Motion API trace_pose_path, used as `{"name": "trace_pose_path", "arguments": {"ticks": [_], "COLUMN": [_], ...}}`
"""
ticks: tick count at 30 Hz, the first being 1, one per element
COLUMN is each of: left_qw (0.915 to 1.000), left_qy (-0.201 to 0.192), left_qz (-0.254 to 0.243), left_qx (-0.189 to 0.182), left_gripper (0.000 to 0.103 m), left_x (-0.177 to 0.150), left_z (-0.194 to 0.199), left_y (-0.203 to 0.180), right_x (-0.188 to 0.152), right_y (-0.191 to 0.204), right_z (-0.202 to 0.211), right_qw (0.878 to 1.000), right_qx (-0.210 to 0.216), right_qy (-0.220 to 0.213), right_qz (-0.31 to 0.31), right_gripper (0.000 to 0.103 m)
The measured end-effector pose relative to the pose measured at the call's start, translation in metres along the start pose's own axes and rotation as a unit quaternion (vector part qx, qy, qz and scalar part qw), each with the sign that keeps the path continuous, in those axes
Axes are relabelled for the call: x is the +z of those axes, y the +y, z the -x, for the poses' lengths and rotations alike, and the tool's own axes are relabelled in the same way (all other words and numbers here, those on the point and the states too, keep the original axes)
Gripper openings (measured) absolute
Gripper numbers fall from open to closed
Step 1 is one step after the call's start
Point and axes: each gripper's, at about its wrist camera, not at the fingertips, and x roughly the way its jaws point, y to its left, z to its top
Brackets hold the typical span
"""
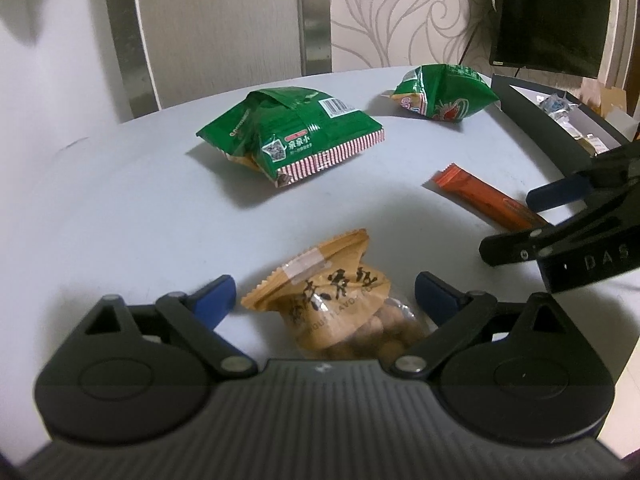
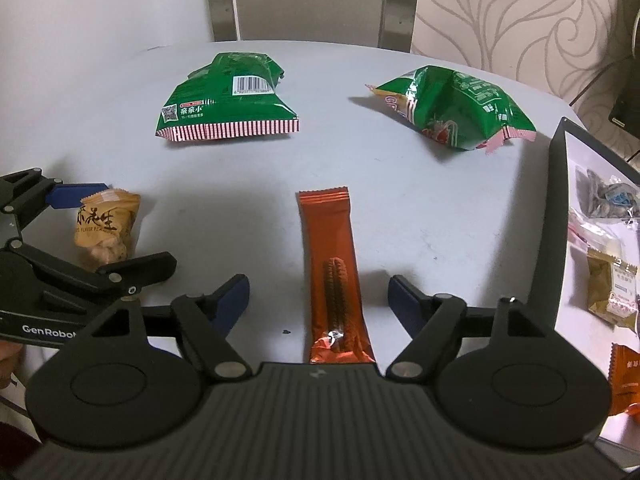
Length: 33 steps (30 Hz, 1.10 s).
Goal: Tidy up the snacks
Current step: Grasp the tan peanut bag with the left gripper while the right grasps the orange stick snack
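The round, pale grey worktop (image 2: 120,120) carries everything here, with a dark, shallow rectangular box (image 2: 554,216) at its right edge holding several small wrapped snacks on a white lining. Toward the far side lie two crinkled green foil snack bags well apart from each other: the one with a barcode and red-striped seam (image 2: 228,100) sits to the left, and the more crumpled green bag with a red picture (image 2: 456,108) sits to the right, near the box's far corner. The left gripper (image 1: 324,300) is low over the worktop with its blue-tipped fingers (image 1: 212,300) spread apart on either side of a small tan paper-look peanut packet (image 1: 340,304), the tips close to the packet but not pressing it. The right gripper (image 2: 318,300) likewise has its fingers (image 2: 404,300) wide apart, straddling the near end of a long, narrow orange foil stick wrapper (image 2: 332,252) that lies flat, pointing away from the camera, with a ridged stick shape showing through the foil. A tiny dark speck (image 2: 286,332) lies on the worktop just left of the wrapper's near end.
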Motion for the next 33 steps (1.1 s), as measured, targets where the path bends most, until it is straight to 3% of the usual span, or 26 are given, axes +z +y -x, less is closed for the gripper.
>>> {"name": "trace_pose_path", "arguments": {"ticks": [2,9,14,21,24,26,29,33], "left_qw": [1.0000,0.9995,0.9991,0.9984,0.9969,0.9961,0.9955,0.9957], "left_qy": [-0.002,-0.010,-0.011,-0.014,-0.016,-0.019,-0.017,-0.017], "left_qz": [-0.004,-0.018,-0.024,-0.039,-0.053,-0.066,-0.064,-0.063], "left_qx": [-0.002,-0.022,-0.033,-0.040,-0.055,-0.056,-0.067,-0.066], "left_gripper": [0.098,0.083,0.082,0.081,0.064,0.061,0.048,0.044], "left_x": [-0.001,-0.002,-0.003,-0.004,-0.004,-0.005,-0.004,-0.003], "left_z": [0.000,0.004,0.006,0.006,0.010,0.012,0.012,0.013], "left_y": [0.000,-0.002,-0.002,-0.002,-0.004,-0.006,-0.005,-0.003], "right_x": [0.000,0.000,0.002,0.003,0.003,0.004,0.003,0.002], "right_y": [-0.001,0.000,0.002,0.002,0.003,0.002,0.003,0.003], "right_z": [0.001,0.001,0.003,0.003,0.003,0.005,0.006,0.008], "right_qw": [1.000,1.000,1.000,1.000,1.000,1.000,1.000,1.000], "right_qx": [0.000,-0.002,0.003,-0.001,0.000,-0.001,-0.001,0.003], "right_qy": [0.000,-0.002,-0.003,-0.003,-0.002,-0.001,0.000,0.000], "right_qz": [-0.002,0.000,0.004,0.000,0.001,0.001,-0.001,-0.011], "right_gripper": [0.076,0.070,0.056,0.055,0.050,0.035,0.030,0.028]}}
